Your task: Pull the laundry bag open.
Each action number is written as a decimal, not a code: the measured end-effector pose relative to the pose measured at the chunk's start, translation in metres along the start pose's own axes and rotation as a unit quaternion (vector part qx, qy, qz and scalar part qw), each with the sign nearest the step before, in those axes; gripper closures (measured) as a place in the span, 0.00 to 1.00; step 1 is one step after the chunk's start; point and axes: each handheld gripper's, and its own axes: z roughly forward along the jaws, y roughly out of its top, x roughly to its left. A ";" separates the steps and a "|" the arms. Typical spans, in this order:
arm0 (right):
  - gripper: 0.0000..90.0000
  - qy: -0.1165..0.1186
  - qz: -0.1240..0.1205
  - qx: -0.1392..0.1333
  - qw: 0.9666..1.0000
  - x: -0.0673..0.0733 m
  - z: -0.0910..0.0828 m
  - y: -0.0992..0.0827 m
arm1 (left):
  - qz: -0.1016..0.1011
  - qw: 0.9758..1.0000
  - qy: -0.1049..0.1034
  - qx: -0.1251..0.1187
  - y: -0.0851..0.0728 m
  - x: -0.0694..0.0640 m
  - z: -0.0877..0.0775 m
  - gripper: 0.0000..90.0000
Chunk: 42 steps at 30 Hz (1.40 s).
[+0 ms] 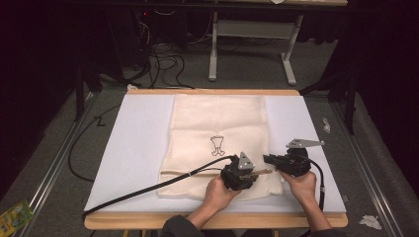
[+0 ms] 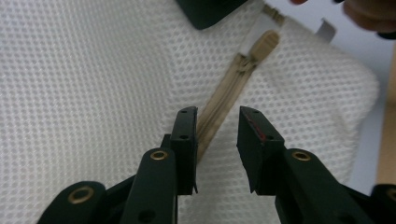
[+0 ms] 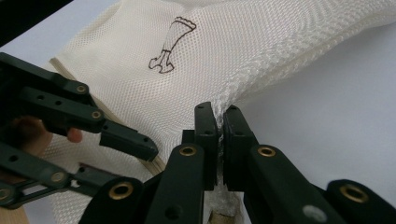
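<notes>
The person's forearms came in at the near edge of the worktop (image 1: 123, 148), and each hand held one pair of tongs over the near part of a cream mesh bag (image 1: 217, 118). The bag lay flat on the white sheet that covered the worktop, with a small dark drawing (image 1: 217, 145) on its middle, farther away than both tongs.

The left tongs (image 1: 257, 173) were over the near right part of the bag and pointed toward the right tongs. In the left gripper view, the left tongs (image 2: 217, 126) stood partly open, with a clear gap between the two black jaws. The tan zipper (image 2: 224, 93) ran between the jaws and onward away from them, and the zipper pull (image 2: 264, 44) lay farther ahead, apart from the jaw tips. The left jaw was just beside the zipper tape, but the pads did not press on anything that I could see.

The right tongs (image 1: 269, 159) were just to the right of the left tongs, at the right edge of the bag. In the right gripper view, the right tongs (image 3: 219, 114) were closed tightly on the edge of the bag (image 3: 261, 60), and a fold of mesh was pinched between the two jaws. The mesh rose a little from the white sheet toward this grip. In that same view, the left tongs (image 3: 128, 140) were to the left of the right tongs, near them but not touching.
</notes>
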 end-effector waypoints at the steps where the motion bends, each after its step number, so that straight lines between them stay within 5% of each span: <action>1: 0.97 0.000 0.000 0.000 1.000 0.000 0.000 0.000 | -0.002 1.000 -0.004 -0.005 0.001 -0.001 -0.001 0.76; 9: 0.97 -0.003 -0.005 -0.001 1.000 0.002 0.000 0.003 | -0.005 1.000 -0.009 -0.015 0.005 -0.002 -0.005 0.76; 12: 0.97 -0.002 -0.006 -0.003 1.000 0.002 -0.001 0.004 | 0.014 1.000 -0.003 -0.003 0.008 -0.008 0.000 0.75; 25: 0.97 0.005 -0.008 -0.006 1.000 0.005 0.000 0.006 | -0.007 1.000 -0.010 0.002 0.008 -0.004 0.009 0.72; 32: 0.97 0.006 -0.007 -0.005 1.000 0.006 0.000 0.007 | -0.011 1.000 -0.017 -0.017 0.010 -0.008 0.008 0.72; 35: 0.97 0.009 -0.008 -0.006 1.000 0.007 0.002 0.008 | 0.020 1.000 -0.008 -0.007 0.015 -0.017 0.011 0.73; 42: 0.97 0.009 -0.007 -0.003 1.000 0.008 0.002 0.008 | 0.004 1.000 -0.010 -0.001 0.014 -0.012 0.015 0.71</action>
